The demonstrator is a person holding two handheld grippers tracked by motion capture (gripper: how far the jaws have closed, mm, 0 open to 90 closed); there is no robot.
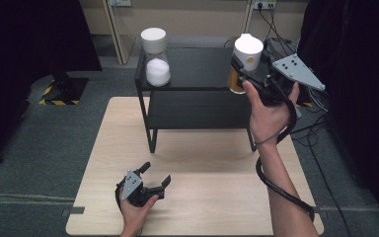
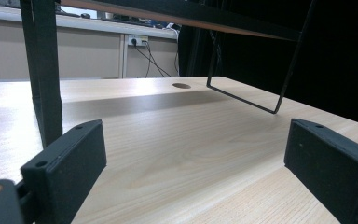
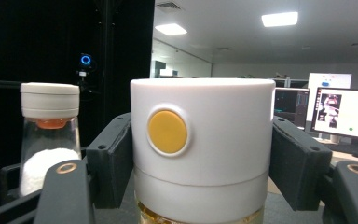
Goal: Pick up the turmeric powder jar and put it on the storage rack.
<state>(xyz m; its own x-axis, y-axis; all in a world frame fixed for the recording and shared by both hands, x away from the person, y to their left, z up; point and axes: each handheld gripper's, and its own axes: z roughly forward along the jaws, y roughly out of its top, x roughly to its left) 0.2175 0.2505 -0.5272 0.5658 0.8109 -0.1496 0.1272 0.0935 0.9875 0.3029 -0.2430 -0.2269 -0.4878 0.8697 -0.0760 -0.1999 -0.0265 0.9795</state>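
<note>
A jar with a white lid [image 1: 248, 49] bearing a round orange button [image 3: 167, 131] and amber contents is at the right end of the black rack's top shelf [image 1: 197, 69]. My right gripper [image 1: 240, 70] is shut on it, one jaw on each side of the lid [image 3: 200, 140]. Whether the jar's base touches the shelf I cannot tell. A second white-lidded jar [image 1: 156, 58] with white powder [image 3: 39, 165] stands on the shelf's left end. My left gripper [image 1: 156, 174] lies low on the wooden table [image 1: 202, 197] near its front edge, open, with nothing between its jaws [image 2: 196, 158].
The black two-tier rack stands on the table's far half; its leg [image 2: 44, 70] rises just ahead of the left gripper. A small hole [image 2: 181, 86] marks the tabletop. Cables [image 1: 321, 128] trail off the table's right side. Lit monitors [image 3: 342, 112] show far behind.
</note>
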